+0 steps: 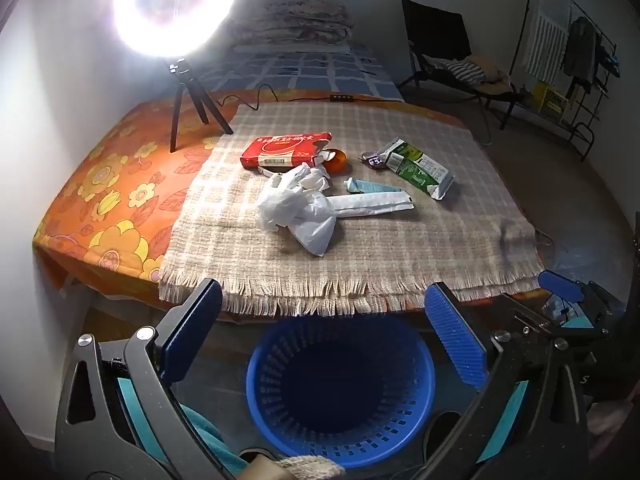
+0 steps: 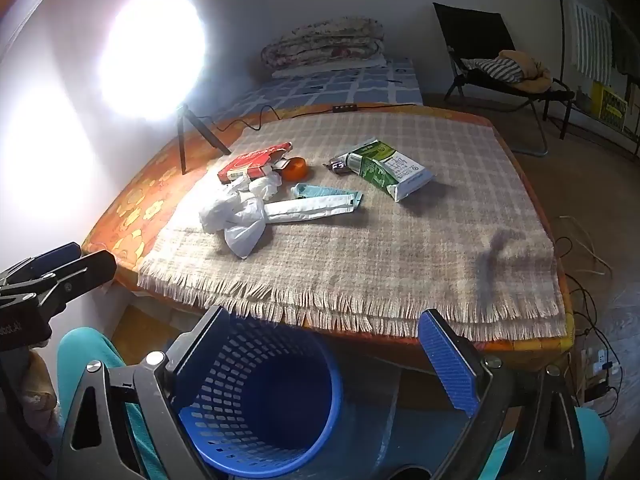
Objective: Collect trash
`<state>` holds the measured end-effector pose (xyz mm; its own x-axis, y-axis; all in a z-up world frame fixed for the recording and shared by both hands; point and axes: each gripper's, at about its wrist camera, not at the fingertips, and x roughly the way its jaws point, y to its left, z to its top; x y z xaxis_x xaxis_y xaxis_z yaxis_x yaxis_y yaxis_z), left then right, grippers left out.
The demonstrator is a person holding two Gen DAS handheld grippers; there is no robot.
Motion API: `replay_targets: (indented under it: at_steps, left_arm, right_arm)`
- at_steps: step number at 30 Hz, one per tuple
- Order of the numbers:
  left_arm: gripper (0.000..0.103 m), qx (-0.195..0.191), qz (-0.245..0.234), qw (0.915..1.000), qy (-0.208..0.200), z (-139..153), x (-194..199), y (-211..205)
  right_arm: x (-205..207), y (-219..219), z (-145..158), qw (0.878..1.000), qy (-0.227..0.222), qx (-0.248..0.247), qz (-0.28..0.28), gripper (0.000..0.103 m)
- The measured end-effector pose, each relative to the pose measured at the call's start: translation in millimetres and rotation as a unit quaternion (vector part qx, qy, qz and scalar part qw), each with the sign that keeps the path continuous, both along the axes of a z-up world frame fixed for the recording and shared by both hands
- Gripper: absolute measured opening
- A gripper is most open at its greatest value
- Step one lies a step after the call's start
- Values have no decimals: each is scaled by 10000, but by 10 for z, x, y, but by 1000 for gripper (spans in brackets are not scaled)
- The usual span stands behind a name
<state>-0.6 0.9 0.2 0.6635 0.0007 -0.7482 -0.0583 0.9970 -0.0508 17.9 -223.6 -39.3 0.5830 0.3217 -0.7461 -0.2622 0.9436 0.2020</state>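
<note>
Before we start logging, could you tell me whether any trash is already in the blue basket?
No, the blue basket looks empty inside.

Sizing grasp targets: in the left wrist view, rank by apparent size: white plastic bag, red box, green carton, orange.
1. white plastic bag
2. red box and green carton: look alike, not ranked
3. orange, partly hidden behind the box

The bag lies nearest the camera, which inflates it.
</note>
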Motion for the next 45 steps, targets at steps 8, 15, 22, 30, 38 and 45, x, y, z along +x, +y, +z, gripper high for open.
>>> replay_targets:
  at_steps: [8,15,22,30,38,45]
  left_arm:
    - [103,-49,-5,10000,33,-2,5,10]
    - [103,-77,-7,10000,30,-3,13,-34]
    - [103,-95,-8,10000,24,35,25,-65]
    - [103,-118,-5,9999,22,49,23,-71]
    - [103,-132,-10,9999,19,50,26,-66]
    - [103,-150,-3,9999,22,53,23,-57]
  right_arm:
    - [-6,22,45,10000,-13,-20,8,97]
    - [3,38,41,10000,-29,3,24,97]
    - [-11,34,66,10000,-47,23,74,97]
    - [-5,38,59,10000,-34,18,70,97]
    - [7,31,47,10000,7,43,63,97]
    - [26,22,17,9999,74,43,61,97]
